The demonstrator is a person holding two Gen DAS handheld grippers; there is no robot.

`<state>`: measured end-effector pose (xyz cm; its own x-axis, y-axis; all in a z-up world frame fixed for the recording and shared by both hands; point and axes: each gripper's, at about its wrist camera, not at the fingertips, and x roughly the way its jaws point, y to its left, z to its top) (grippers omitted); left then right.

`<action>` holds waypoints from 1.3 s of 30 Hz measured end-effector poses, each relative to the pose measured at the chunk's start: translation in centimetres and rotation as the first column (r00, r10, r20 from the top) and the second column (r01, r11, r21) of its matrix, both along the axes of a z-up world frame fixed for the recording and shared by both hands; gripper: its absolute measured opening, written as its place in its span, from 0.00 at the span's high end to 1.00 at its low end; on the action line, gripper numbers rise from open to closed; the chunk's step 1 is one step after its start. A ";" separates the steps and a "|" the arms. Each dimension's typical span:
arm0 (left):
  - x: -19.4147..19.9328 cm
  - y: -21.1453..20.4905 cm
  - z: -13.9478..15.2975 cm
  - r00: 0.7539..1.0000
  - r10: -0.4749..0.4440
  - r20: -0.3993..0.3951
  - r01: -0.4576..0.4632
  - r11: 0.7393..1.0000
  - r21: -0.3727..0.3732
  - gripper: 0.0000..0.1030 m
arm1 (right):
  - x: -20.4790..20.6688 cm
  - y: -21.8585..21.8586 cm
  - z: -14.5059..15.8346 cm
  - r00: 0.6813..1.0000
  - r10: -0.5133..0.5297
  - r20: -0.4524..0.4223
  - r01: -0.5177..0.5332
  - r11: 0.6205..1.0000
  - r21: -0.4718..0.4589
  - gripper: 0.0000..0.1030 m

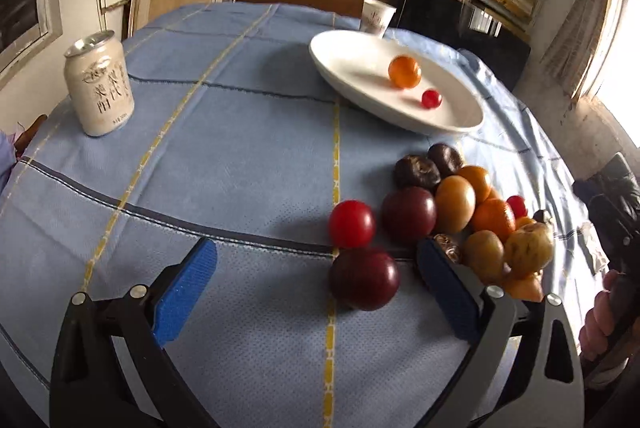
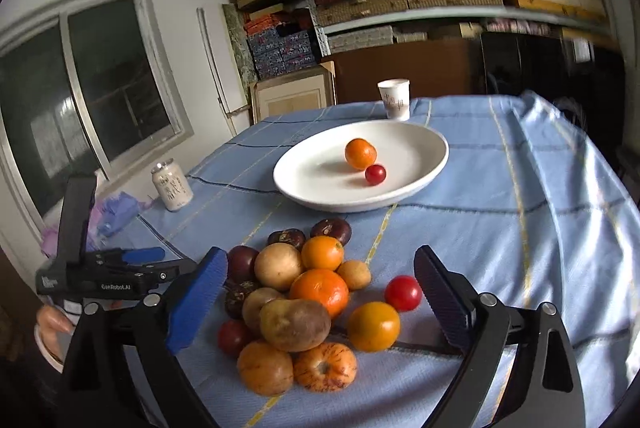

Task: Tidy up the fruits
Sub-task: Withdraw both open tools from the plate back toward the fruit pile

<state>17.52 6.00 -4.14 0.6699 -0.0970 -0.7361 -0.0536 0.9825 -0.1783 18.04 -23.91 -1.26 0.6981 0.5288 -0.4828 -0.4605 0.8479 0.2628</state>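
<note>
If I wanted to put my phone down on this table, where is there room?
The widest bare cloth lies between the can, the white plate and the fruit pile. The plate holds only an orange and a small tomato, so it has room too. The pile itself is crowded.

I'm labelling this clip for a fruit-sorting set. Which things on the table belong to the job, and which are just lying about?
Part of the job:
- white plate
- orange and small red fruit already on the plate
- fruit pile on the cloth
- left gripper and right gripper, both open

Just lying about:
- drink can
- paper cup
</note>
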 end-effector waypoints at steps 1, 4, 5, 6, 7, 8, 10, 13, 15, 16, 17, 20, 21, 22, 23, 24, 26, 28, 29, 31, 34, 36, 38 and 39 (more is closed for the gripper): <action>-0.1 0.0 0.1 1.000 0.001 0.009 -0.001 1.000 0.001 0.04 | 0.2 -0.3 -0.1 1.000 -0.004 -0.022 0.005 1.000 0.015 0.08; -0.4 0.0 0.2 1.000 0.006 0.018 -0.006 1.000 0.019 0.04 | 0.3 -0.7 -0.3 0.999 -0.031 -0.041 0.032 0.999 0.016 0.08; -0.3 -0.1 0.2 1.000 0.007 0.013 -0.007 1.000 0.027 0.04 | 0.1 -0.8 -0.4 0.998 -0.047 -0.039 0.048 0.999 0.014 0.08; -0.2 -0.1 0.1 1.000 0.007 0.007 -0.007 0.999 0.033 0.04 | 0.0 -1.0 -0.4 0.997 -0.067 -0.035 0.067 0.998 0.011 0.08; -0.1 -0.2 0.0 1.000 0.003 -0.005 -0.002 0.999 0.036 0.04 | -0.1 -1.2 -0.4 0.995 -0.093 -0.025 0.093 0.996 0.004 0.08; 0.0 -0.3 -0.1 1.000 0.001 -0.010 0.000 0.999 0.037 0.04 | -0.2 -1.2 -0.4 0.994 -0.108 -0.015 0.108 0.994 -0.002 0.08; 0.1 -0.4 -0.1 1.000 -0.003 -0.017 0.004 0.999 0.039 0.04 | -0.4 -1.1 -0.6 0.996 -0.092 -0.004 0.092 0.996 -0.017 0.08; 0.1 -0.4 -0.2 1.000 -0.002 -0.017 0.003 0.999 0.041 0.04 | -0.5 -0.5 -0.9 0.999 -0.035 -0.023 0.034 0.999 -0.035 0.08; 0.2 -0.5 -0.3 1.000 -0.005 -0.022 0.006 0.999 0.041 0.04 | -0.4 0.2 -1.3 0.998 0.019 -0.056 -0.022 0.998 -0.055 0.08; 0.2 -0.6 -0.3 1.000 -0.007 -0.027 0.009 0.999 0.043 0.04 | -0.4 0.8 -1.6 0.997 0.036 -0.074 -0.042 0.996 -0.074 0.08; 0.3 -0.7 -0.4 0.999 -0.009 -0.032 0.010 0.999 0.046 0.04 | -0.5 1.2 -1.7 0.995 0.053 -0.079 -0.059 0.995 -0.085 0.08; 0.3 -0.9 -0.5 0.999 -0.013 -0.038 0.015 0.998 0.054 0.04 | -1.0 2.2 -1.9 0.995 0.077 -0.062 -0.084 0.989 -0.122 0.08; 0.3 -1.0 -0.5 0.999 -0.012 -0.037 0.014 0.998 0.057 0.04 | -1.3 2.4 -1.9 0.996 0.078 -0.051 -0.084 0.988 -0.132 0.08; 0.3 -1.0 -0.5 0.999 -0.013 -0.036 0.015 0.998 0.060 0.04 | -1.6 2.7 -1.8 0.996 0.086 -0.031 -0.090 0.984 -0.152 0.08; 0.2 -1.1 -0.5 0.999 -0.014 -0.035 0.016 0.998 0.061 0.04 | -1.8 2.8 -1.8 0.996 0.091 -0.020 -0.093 0.983 -0.161 0.08; 0.2 -1.1 -0.5 0.999 -0.015 -0.037 0.018 0.998 0.063 0.04 | -2.0 3.0 -1.8 0.995 0.098 -0.010 -0.098 0.980 -0.171 0.08; 0.2 -1.1 -0.6 0.999 -0.016 -0.042 0.019 0.998 0.066 0.04 | -2.2 3.3 -1.9 0.993 0.114 -0.007 -0.114 0.977 -0.183 0.11; 0.2 -1.1 -0.7 0.999 -0.015 -0.044 0.018 0.998 0.064 0.04 | -2.3 3.5 -1.9 0.993 0.122 -0.006 -0.121 0.974 -0.191 0.15; 0.2 -1.0 -0.6 0.999 -0.014 -0.042 0.017 0.998 0.063 0.04 | -2.3 3.5 -1.9 0.993 0.122 -0.006 -0.121 0.974 -0.193 0.15; 0.1 -1.0 -0.6 0.999 -0.013 -0.039 0.016 0.998 0.063 0.04 | -2.3 3.5 -1.9 0.993 0.117 -0.007 -0.117 0.973 -0.197 0.16; 0.0 -1.0 -0.6 0.999 -0.016 -0.039 0.019 0.997 0.070 0.04 | -2.1 3.7 -2.0 0.994 0.113 -0.010 -0.112 0.972 -0.208 0.19; -0.1 -1.2 -0.5 0.999 -0.020 -0.036 0.023 0.997 0.077 0.04 | -2.1 3.9 -2.1 0.993 0.121 -0.013 -0.121 0.970 -0.212 0.22; -0.2 -1.3 -0.5 0.999 -0.023 -0.034 0.026 0.996 0.082 0.04 | -2.0 4.1 -2.3 0.992 0.127 -0.022 -0.129 0.967 -0.220 0.25; -0.2 -1.3 -0.5 0.999 -0.024 -0.035 0.027 0.996 0.083 0.04 | -2.0 4.2 -2.4 0.991 0.129 -0.028 -0.132 0.966 -0.224 0.27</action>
<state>17.29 4.73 -4.62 0.6428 -0.0509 -0.7643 -0.0330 0.9950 -0.0941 16.07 -19.75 -3.68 0.6230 0.4915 -0.6085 -0.5690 0.8186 0.0787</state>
